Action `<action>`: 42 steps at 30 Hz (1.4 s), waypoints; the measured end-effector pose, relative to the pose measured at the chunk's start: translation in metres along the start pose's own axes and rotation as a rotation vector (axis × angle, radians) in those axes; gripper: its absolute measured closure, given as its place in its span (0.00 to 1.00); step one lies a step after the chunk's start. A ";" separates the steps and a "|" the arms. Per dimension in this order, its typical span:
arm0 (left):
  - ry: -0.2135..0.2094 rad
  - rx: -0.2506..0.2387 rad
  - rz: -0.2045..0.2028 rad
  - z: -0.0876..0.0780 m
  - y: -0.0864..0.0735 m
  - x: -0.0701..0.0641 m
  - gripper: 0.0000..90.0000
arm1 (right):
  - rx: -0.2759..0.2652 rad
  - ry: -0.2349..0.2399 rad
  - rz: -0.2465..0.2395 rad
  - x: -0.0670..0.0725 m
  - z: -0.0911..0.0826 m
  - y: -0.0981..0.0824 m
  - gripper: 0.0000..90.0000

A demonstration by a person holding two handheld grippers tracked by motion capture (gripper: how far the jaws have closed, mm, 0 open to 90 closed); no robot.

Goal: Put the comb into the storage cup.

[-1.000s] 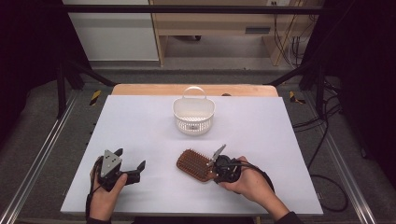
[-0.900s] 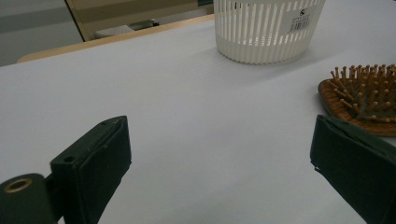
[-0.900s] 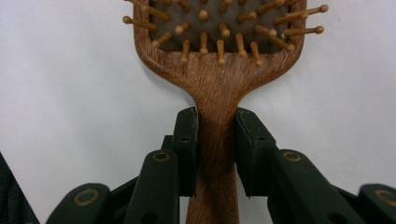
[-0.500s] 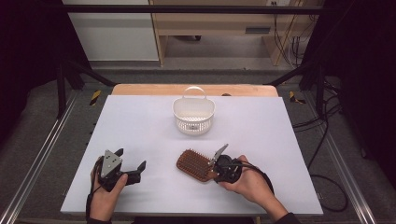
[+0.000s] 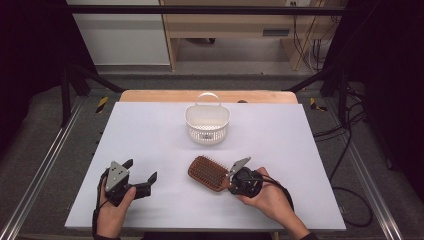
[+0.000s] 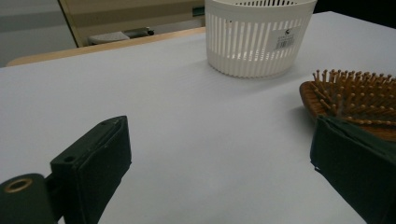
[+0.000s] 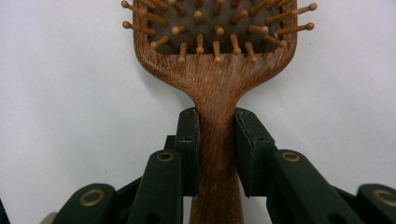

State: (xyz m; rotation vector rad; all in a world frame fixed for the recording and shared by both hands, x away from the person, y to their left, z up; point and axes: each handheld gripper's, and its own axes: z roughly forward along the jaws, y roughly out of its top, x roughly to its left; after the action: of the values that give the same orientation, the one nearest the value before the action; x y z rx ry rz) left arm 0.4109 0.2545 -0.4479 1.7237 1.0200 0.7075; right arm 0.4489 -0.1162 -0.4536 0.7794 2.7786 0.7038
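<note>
Broadly, desk (image 5: pixel 150 130): white top is carrying everything; nothing is sitting near its edges, so a dropped item is likely staying on it.
Basket (image 5: pixel 207 123): white slatted basket with a handle is standing upright toward the far middle of the desk, well apart from both claws; a brush swung in carelessly could be tipping or pushing it, since it looks light.
Hairbrush (image 5: pixel 209 173): wooden paddle brush is lying bristles up on the near middle of the desk, head pointing away from the right hand; the head is looking heavier than the handle, so it could be pivoting downward once lifted.
Left claw (image 5: pixel 142 175): jaws are gaping wide and holding nothing, hovering low over the near left of the desk, well clear of the brush.
Right claw (image 7: pixel 217 154): jaws are pressing on both sides of the brush's narrow handle just below the head; smooth, tapering wood could be slipping or twisting between the pads.
</note>
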 end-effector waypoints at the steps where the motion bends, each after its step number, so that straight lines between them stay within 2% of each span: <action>1: -0.012 -0.002 -0.001 0.000 0.001 -0.002 0.06 | -0.012 -0.004 0.003 0.000 -0.001 0.000 0.81; 9: -0.091 -0.023 0.023 0.004 0.007 -0.026 0.06 | -0.090 -0.019 0.009 0.001 -0.007 -0.001 0.81; 12: -0.123 -0.033 0.009 0.007 0.008 -0.037 0.06 | -0.125 -0.014 0.006 0.003 -0.010 -0.001 0.81; 16: -0.176 -0.059 -0.008 0.007 0.011 -0.052 0.06 | -0.170 -0.029 -0.017 0.008 -0.012 0.001 0.81; 17: -0.189 -0.067 -0.021 0.006 0.012 -0.054 0.06 | -0.186 -0.035 -0.035 0.009 -0.013 0.001 0.81; 20: -0.219 -0.091 -0.057 0.004 0.014 -0.060 0.06 | -0.217 -0.037 -0.034 0.012 -0.015 0.003 0.81; 23: -0.243 -0.108 -0.088 0.004 0.016 -0.062 0.05 | -0.242 -0.029 -0.029 0.013 -0.014 0.003 0.81; 27: -0.253 -0.112 -0.114 0.005 0.017 -0.063 0.05 | -0.272 -0.045 -0.026 0.015 -0.016 0.005 0.81; 31: -0.259 -0.135 -0.125 0.004 0.025 -0.060 0.05 | -0.326 -0.059 -0.011 0.015 -0.022 0.008 0.81; 33: -0.263 -0.154 -0.135 0.003 0.032 -0.058 0.05 | -0.358 -0.062 -0.006 0.015 -0.027 0.010 0.81; 37: -0.278 -0.208 -0.191 0.003 0.053 -0.050 0.05 | -0.408 -0.068 0.000 0.013 -0.036 0.020 0.81; 42: -0.267 -0.268 -0.243 0.007 0.079 -0.041 0.06 | -0.480 -0.081 0.019 0.010 -0.044 0.035 0.81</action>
State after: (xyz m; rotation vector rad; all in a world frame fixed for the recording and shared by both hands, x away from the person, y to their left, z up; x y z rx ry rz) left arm 0.4213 0.2015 -0.3769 1.3899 0.8853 0.4221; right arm 0.4433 -0.1017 -0.3982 0.7118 2.3801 1.2452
